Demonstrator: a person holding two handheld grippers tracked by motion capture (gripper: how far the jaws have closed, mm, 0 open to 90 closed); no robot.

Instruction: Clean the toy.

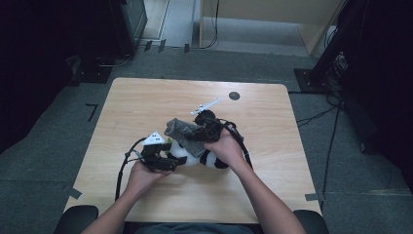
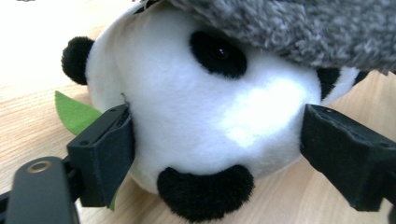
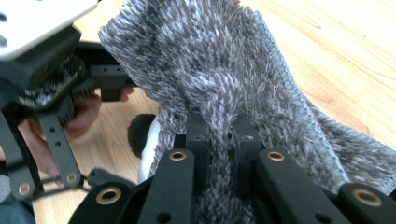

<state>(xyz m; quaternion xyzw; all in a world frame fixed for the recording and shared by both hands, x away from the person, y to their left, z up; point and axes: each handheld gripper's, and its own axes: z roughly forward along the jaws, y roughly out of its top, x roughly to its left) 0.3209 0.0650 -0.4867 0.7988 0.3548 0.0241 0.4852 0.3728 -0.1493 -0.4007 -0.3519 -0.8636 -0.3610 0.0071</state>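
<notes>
A black-and-white panda plush lies on the wooden table, with a green felt leaf beside its head. My left gripper has its jaws spread wide and pressed against both sides of the panda's head. A grey fuzzy cloth drapes over the top of that head. My right gripper is shut on a bunched fold of this cloth and holds it just above the panda. In the high view the left gripper is at the panda's left, and the right gripper is above it.
A small round black grommet sits in the tabletop near the far edge. Bare wood lies to the left, right and far side of the panda. Black equipment stands and cables are on the floor beyond the table.
</notes>
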